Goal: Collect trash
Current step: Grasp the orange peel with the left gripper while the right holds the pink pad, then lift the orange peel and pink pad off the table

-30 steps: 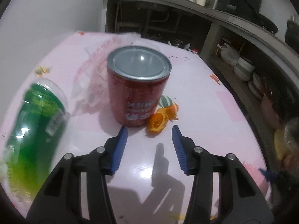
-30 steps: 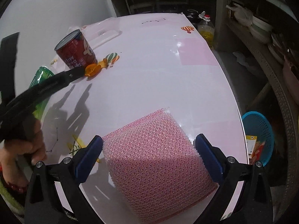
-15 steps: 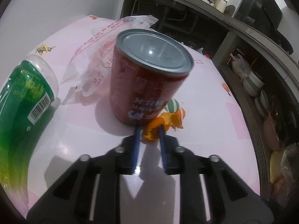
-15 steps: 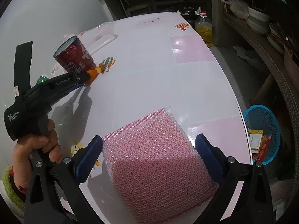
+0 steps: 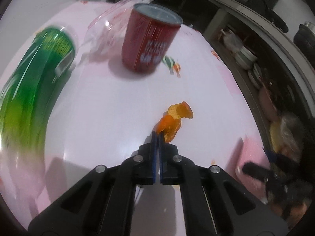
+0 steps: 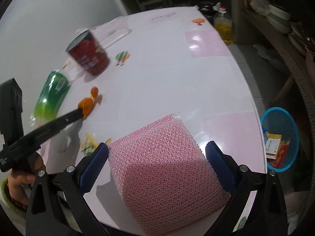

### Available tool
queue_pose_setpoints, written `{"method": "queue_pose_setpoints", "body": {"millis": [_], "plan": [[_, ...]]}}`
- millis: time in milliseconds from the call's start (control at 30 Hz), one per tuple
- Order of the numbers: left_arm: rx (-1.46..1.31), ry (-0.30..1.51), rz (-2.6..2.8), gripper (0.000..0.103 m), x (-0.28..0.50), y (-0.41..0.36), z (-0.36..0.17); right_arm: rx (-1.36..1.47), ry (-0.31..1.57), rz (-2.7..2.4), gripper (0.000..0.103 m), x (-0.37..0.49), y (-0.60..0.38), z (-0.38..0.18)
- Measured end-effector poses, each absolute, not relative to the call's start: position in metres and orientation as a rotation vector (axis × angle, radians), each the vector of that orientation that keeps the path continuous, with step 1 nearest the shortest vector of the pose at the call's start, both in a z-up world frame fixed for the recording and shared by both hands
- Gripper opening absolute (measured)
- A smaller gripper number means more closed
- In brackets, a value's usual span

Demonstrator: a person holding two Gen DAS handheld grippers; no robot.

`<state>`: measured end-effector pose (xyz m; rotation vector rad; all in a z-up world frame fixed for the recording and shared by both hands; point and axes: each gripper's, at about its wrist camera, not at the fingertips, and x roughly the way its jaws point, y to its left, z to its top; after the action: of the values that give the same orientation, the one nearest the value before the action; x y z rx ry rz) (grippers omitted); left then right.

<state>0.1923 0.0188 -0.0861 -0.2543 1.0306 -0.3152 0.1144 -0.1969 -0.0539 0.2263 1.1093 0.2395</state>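
A piece of orange peel (image 5: 173,122) hangs just above the pale pink table (image 5: 98,108), pinched at its lower end by my left gripper (image 5: 157,135), whose jaws are closing tight on it. In the right wrist view that peel (image 6: 87,103) sits at the tip of the left gripper (image 6: 80,116). My right gripper (image 6: 157,146) is shut on a pink mesh sponge pack (image 6: 167,173) that fills the space between its blue pads. A red can (image 5: 149,45) stands upright behind the peel. A green bottle (image 5: 33,90) lies on its side to the left.
A clear plastic bag (image 5: 110,19) lies behind the can. A blue basket (image 6: 281,137) holding cartons stands on the floor past the table's right edge. An oil bottle (image 6: 222,27) sits beyond the far corner. Shelves with dishes (image 5: 246,57) run along the right.
The left gripper moved up to the peel beside the can, shut on it, then drew back with it, away from the can. The right gripper kept hold of the sponge pack.
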Motion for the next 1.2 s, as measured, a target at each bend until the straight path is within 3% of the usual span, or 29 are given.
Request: {"method": "queue_pose_setpoints", "body": {"millis": [200,333,400,800,967,1200], "plan": [[-0.285,1.012,-0.413,0.007,0.171,0.034,-0.079,0.175,1.056,0.292,0.096,0.108,-0.191,-0.039],[-0.220,0.976,-0.470,0.038,0.162,0.030,-0.070,0.153,1.009,0.334,0.096,0.098,-0.191,-0.023],[-0.160,0.975,-0.498,0.042,0.159,0.023,-0.069,0.148,0.997,0.367,0.096,0.092,-0.192,-0.018],[0.089,0.950,-0.420,0.040,0.174,-0.007,-0.078,-0.070,1.038,0.330,0.096,0.087,-0.183,-0.037],[0.111,0.935,-0.413,0.020,0.174,-0.013,-0.077,-0.067,1.089,0.351,0.096,0.093,-0.185,-0.055],[0.107,0.930,-0.415,0.014,0.173,-0.015,-0.076,-0.037,1.078,0.346,0.096,0.090,-0.188,-0.056]]}}
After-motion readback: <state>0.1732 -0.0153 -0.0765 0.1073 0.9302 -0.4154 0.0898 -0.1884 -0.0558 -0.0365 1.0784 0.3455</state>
